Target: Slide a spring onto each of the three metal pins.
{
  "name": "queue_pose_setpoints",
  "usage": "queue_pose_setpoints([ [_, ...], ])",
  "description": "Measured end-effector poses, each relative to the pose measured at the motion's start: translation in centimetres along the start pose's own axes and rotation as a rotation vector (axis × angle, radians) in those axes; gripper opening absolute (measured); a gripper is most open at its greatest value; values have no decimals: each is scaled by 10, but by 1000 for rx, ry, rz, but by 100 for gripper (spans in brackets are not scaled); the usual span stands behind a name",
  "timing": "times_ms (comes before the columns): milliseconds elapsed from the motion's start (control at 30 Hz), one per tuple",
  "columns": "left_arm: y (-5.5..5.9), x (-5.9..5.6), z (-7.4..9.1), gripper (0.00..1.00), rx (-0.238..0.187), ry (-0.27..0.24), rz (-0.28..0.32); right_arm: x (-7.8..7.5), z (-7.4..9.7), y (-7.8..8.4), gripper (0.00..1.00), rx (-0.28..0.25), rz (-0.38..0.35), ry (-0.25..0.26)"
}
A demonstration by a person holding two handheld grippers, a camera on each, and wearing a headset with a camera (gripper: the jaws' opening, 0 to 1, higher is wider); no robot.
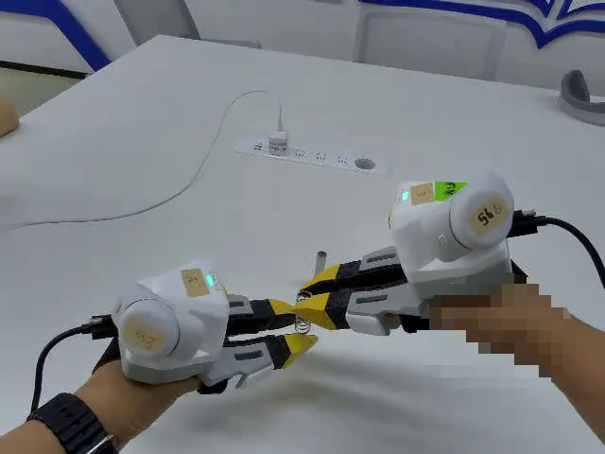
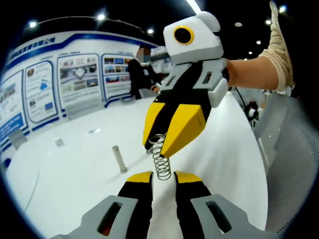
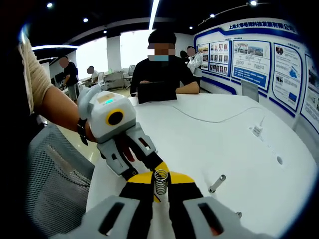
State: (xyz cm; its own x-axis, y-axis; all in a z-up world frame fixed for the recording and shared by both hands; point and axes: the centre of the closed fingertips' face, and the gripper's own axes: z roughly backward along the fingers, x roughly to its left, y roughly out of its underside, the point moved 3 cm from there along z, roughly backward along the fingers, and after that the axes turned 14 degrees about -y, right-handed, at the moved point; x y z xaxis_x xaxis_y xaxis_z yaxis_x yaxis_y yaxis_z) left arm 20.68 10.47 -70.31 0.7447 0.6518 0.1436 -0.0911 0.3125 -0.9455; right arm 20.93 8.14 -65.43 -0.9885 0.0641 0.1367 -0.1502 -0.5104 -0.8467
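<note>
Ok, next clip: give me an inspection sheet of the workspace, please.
Surface: white table.
Job's things: one spring between the two grippers' tips; one pin standing behind them.
Clutter: grey object at the far edge.
Grippers: right gripper shut on spring; left gripper at its other end, grip unclear.
Cables: power strip with white cable; black cables on the grippers.
Surroundings: posters, seated person.

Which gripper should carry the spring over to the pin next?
Right, probably. The right gripper pinches the spring by one end, while the left gripper seems to have its jaws spread loosely around the other end. The metal pin stands upright close by.
</note>
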Motion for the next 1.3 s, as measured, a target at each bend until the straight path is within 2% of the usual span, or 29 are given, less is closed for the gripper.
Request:
queue_pose_setpoints([
  [167,3,9,2,27,7,-36,42,-5,5,-3,11,-12,-4,21],
  [433,9,18,4,38,17,-74,69,-19,18,-12,12,-46,-8,83],
  [633,9,24,4,44,17,-94,84,-35,29,-22,12,-83,-3,158],
  [733,8,25,4,45,14,-100,87,-47,34,-26,12,-99,-7,221],
  [967,11,26,5,47,14,-106,92,-74,37,-23,11,-126,-38,304],
  [1300,12,26,4,50,14,-106,95,-90,27,-13,12,-124,-72,339],
])
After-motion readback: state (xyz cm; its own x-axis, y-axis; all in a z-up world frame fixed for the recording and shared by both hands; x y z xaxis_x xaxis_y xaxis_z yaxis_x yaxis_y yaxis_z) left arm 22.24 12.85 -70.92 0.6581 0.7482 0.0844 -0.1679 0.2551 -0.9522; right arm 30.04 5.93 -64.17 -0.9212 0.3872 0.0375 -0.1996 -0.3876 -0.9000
